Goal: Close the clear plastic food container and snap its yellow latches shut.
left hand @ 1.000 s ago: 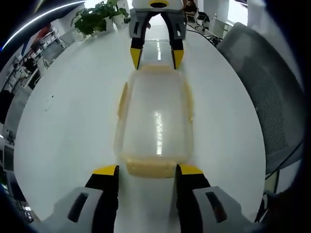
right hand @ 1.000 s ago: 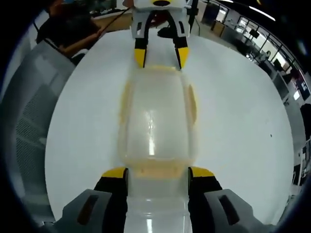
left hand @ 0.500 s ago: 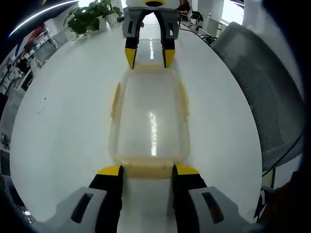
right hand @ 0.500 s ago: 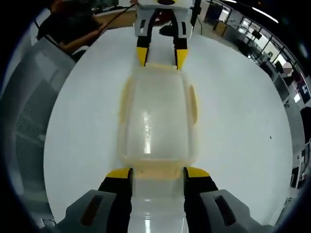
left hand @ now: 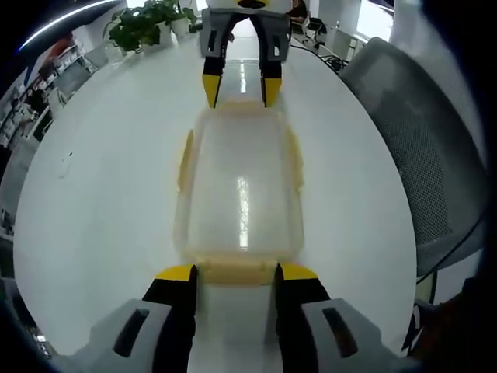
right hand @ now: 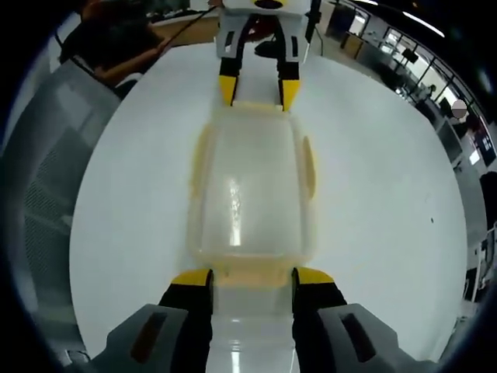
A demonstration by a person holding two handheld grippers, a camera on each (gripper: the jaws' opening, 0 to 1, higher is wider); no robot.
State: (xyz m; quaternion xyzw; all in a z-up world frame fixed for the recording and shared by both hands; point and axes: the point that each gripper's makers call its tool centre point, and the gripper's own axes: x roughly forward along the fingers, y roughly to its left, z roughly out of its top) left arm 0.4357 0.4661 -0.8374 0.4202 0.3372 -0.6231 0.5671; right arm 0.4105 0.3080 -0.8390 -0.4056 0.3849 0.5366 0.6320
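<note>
From the left gripper view I see the clear food container (left hand: 239, 186) lying lengthwise on the white round desk (left hand: 101, 202), well in from its edges, with its lid on top. My left gripper (left hand: 231, 273) stands at the container's near short end, its yellow-tipped jaws spread apart on either side of the yellow end latch (left hand: 235, 270), which sits between the tips; I cannot tell whether they press on it. The right gripper (left hand: 236, 84) faces me at the far short end, jaws likewise parted just beside that end. Yellow side latches (left hand: 185, 154) lie flat along both long sides. A potted plant (left hand: 144, 27) stands near the desk's far edge, and a grey mesh chair (left hand: 419, 155) is beside the desk. From the right gripper view, the same container (right hand: 248, 186) runs away from my right gripper (right hand: 250, 277), whose parted jaws flank the near latch (right hand: 250, 272), while the left gripper (right hand: 258, 87) sits at the opposite end. Nothing is gripped by either one.
</note>
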